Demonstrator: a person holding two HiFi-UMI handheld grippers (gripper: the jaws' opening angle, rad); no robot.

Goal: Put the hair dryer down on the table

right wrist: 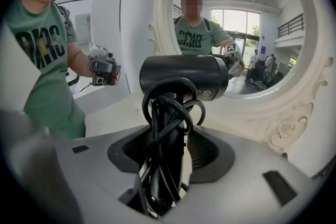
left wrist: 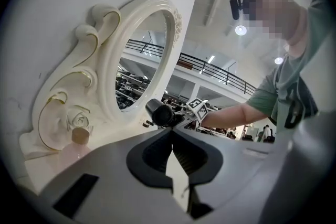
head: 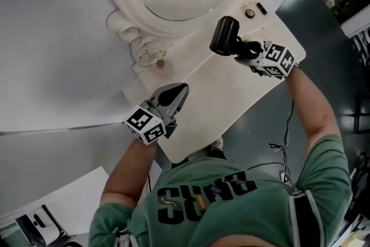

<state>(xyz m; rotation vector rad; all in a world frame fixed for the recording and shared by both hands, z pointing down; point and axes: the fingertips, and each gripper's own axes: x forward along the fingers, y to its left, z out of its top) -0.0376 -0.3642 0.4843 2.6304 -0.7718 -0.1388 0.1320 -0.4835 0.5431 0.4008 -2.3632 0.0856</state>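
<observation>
A black hair dryer (head: 224, 35) (right wrist: 184, 77) hangs above the white dressing table (head: 231, 95) near its right end. My right gripper (head: 245, 49) (right wrist: 169, 149) is shut on its handle, with the black cord (right wrist: 163, 128) coiled around the handle between the jaws. The barrel lies sideways, level with the mirror. My left gripper (head: 173, 95) (left wrist: 172, 152) is over the table's left part, its jaws closed together with nothing in them. The left gripper view shows the hair dryer (left wrist: 160, 113) in the distance.
An oval mirror with a carved cream frame (head: 173, 14) (right wrist: 294, 113) stands at the back of the table. A small pink bottle with a gold cap (left wrist: 79, 139) (head: 162, 65) sits at the frame's foot. Two small dark items (head: 254, 10) lie at the table's far right.
</observation>
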